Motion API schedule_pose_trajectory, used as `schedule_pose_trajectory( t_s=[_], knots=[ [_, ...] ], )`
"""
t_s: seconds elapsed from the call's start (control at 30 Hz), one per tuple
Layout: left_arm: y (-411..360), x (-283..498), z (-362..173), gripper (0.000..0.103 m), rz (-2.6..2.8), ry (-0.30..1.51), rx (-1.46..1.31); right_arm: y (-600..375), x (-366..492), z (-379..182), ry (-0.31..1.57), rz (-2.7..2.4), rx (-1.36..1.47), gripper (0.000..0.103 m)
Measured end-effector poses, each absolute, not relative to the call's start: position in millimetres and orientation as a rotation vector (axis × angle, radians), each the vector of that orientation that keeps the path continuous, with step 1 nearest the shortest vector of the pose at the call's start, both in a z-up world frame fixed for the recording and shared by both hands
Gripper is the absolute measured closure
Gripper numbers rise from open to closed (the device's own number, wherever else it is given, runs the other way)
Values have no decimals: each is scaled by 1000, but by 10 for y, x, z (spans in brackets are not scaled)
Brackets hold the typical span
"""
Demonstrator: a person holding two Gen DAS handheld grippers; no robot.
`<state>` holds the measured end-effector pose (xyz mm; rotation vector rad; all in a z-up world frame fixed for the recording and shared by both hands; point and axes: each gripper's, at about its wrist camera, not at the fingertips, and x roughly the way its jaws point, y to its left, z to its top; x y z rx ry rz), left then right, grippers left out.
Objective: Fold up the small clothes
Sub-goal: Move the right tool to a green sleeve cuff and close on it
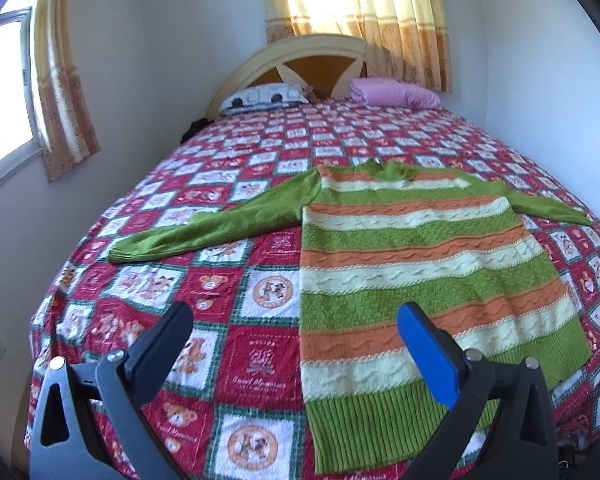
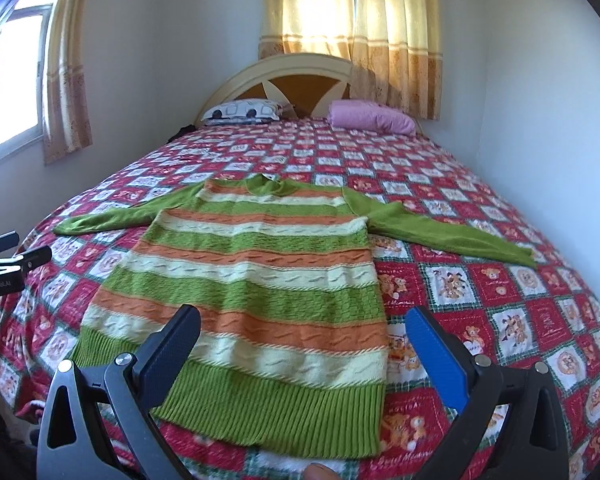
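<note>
- A striped sweater [image 1: 412, 264] in green, orange and cream lies flat on the bed [image 1: 228, 280], both green sleeves spread out sideways, collar toward the headboard [image 1: 300, 60].
- The left gripper [image 1: 296, 336] hangs above the sweater's hem at its left edge, jaws wide open and empty.
- The right gripper [image 2: 304, 340] hangs above the hem at the sweater's right edge, jaws wide open, gripping nothing.
- Beyond the sweater's collar, a printed pillow [image 2: 242, 111] and a pink pillow [image 2: 370, 117] rest against the headboard.
- Curtains [image 2: 352, 32] hang behind the headboard.
</note>
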<state>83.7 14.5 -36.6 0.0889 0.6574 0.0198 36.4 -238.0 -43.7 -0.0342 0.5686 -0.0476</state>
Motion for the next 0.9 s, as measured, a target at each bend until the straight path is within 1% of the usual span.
schedule_pose_trajectory(
  t_s=[0.3,0.63,0.67,0.7,0.77,0.83,0.9],
  knots=[
    [114,1408,-429,0,19,666,105,-3147,866,-474,614,-124,139,1],
    [89,2232,-709,0,75,703,118,-4648,1382,-650,667,-389,372,2],
    [89,2300,-746,0,77,710,113,-4820,1426,-677,672,-417,396,4],
    [91,2346,-769,0,78,716,109,-4932,1441,-693,674,-435,415,10],
    [90,2470,-826,0,85,729,103,-5291,1516,-739,689,-492,464,14],
    [100,2569,-862,0,98,733,105,-5547,1552,-768,698,-531,500,14],
    [100,2673,-887,0,110,742,111,-5816,1589,-785,698,-582,525,17]
  ],
)
